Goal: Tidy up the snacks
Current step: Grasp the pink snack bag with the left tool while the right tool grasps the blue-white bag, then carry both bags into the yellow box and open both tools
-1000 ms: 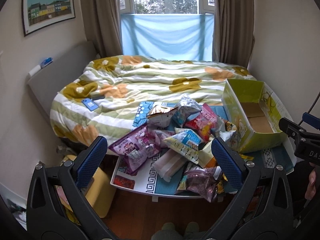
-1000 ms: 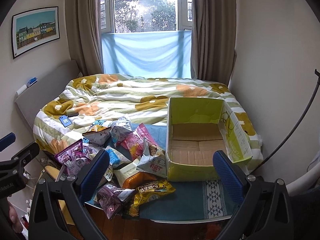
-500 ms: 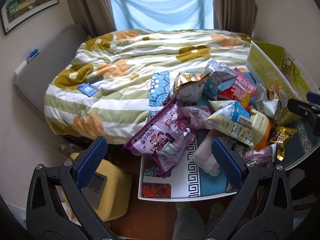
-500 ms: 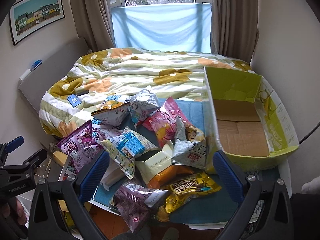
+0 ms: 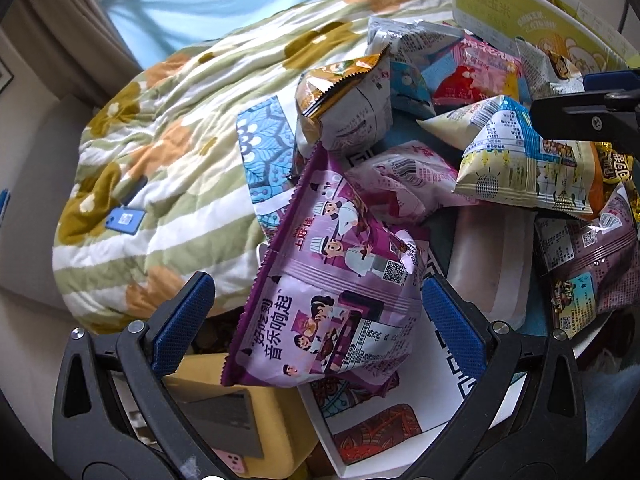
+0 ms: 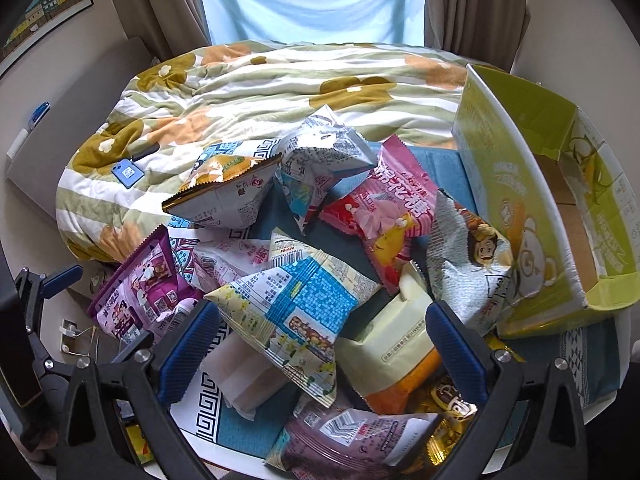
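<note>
A heap of snack bags covers a small patterned table point(image 5: 400, 432) at the foot of a bed. My left gripper point(image 5: 316, 320) is open, its blue pads on either side of a purple bag point(image 5: 332, 308) at the table's left edge, not pressing it. My right gripper point(image 6: 316, 344) is open just above a blue-and-cream bag point(image 6: 296, 304) in the middle of the heap. Around it lie a cream-and-orange pack point(image 6: 396, 352), a pink bag point(image 6: 384, 212), a silver bag point(image 6: 464, 280) and a gold-topped bag point(image 6: 228, 196). An open yellow-green box point(image 6: 532, 208) stands at the right with its cardboard floor showing.
The bed with a flowered quilt point(image 6: 260, 88) runs behind the table; a blue phone point(image 6: 127, 174) lies on it. A yellow case point(image 5: 240, 420) sits on the floor left of the table. Curtains and a window are at the back, with walls close on both sides.
Both grippers have moved down and forward, close to the snack heap. The left one now brackets the purple bag; the right one hangs over the blue-and-cream bag. Both stay open.
</note>
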